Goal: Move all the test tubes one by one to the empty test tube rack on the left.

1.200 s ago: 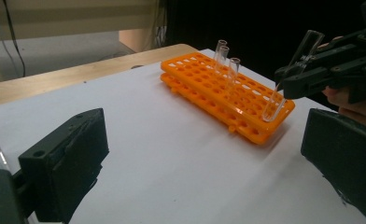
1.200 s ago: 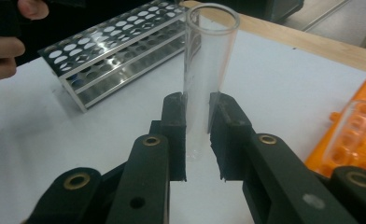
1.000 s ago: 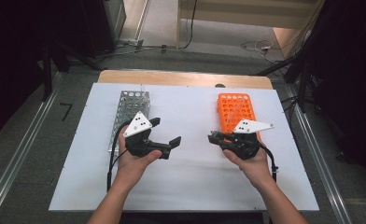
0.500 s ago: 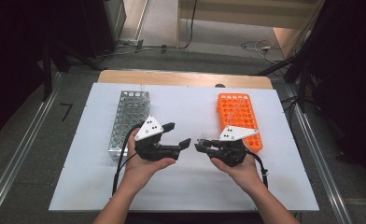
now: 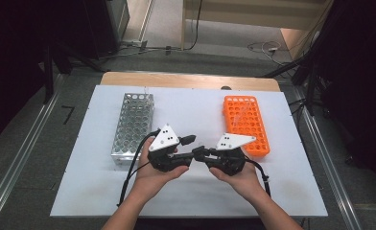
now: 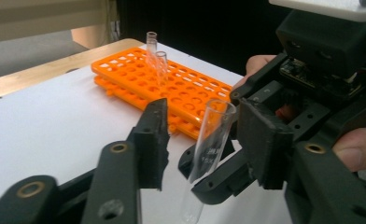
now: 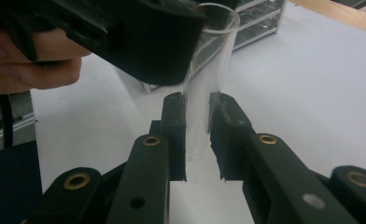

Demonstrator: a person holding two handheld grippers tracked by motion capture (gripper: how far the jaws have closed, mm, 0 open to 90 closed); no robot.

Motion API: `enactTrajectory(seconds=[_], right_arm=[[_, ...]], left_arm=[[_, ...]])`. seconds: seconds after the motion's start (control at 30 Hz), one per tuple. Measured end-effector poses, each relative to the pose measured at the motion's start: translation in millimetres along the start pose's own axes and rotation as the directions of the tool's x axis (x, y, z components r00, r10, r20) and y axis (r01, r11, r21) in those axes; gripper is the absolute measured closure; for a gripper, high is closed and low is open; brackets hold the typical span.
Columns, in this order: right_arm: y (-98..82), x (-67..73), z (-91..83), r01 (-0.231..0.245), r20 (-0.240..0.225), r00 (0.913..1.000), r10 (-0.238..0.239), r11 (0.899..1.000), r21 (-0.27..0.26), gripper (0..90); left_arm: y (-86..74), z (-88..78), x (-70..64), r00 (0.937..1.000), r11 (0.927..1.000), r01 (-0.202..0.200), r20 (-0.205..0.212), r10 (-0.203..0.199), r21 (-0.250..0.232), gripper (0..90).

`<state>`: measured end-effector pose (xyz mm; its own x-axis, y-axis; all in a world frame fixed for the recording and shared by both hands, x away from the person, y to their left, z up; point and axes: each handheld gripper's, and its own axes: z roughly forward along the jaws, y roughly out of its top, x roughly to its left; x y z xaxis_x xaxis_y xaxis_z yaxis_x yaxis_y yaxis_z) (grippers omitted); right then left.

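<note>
1. The metal rack (image 5: 131, 127) stands at the left of the white table (image 5: 80, 191), behind and outside the left gripper's jaws.
2. The left gripper (image 5: 188, 149) has just been closing its jaws. In the left gripper view they stand either side of the glass test tube (image 6: 209, 149): one pad sits against the tube's upper part, the other pad (image 6: 155, 140) is clear of the glass, so the grip is not yet made.
3. The test tube is upright and slightly tilted between both pairs of jaws.
4. The right gripper (image 5: 199, 154) clamps the tube (image 7: 204, 93): in its own view both pads press the tube's lower half.
5. The orange rack (image 5: 246, 122) lies at the right, behind the right gripper, with two tubes (image 6: 155, 53) standing in it.
</note>
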<state>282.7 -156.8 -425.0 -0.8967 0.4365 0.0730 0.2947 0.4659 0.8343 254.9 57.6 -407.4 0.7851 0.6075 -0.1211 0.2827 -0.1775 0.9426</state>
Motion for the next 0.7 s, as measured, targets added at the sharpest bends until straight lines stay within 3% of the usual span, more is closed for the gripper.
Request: enactTrajectory(seconds=[0.53,0.7], right_arm=[[1.8,5.4,2.1,0.009,-0.027,0.9996,-0.009,1.000,0.007,74.1],[1.5,5.0,2.6,0.007,-0.030,0.9995,-0.006,1.000,0.006,74.1]], left_arm=[[-1.5,4.1,-6.1,0.9990,0.9989,-0.044,-0.002,0.044,0.018,73.9],[-1.6,4.2,-6.4,0.9987,0.9985,-0.050,-0.008,0.050,0.022,75.0]])
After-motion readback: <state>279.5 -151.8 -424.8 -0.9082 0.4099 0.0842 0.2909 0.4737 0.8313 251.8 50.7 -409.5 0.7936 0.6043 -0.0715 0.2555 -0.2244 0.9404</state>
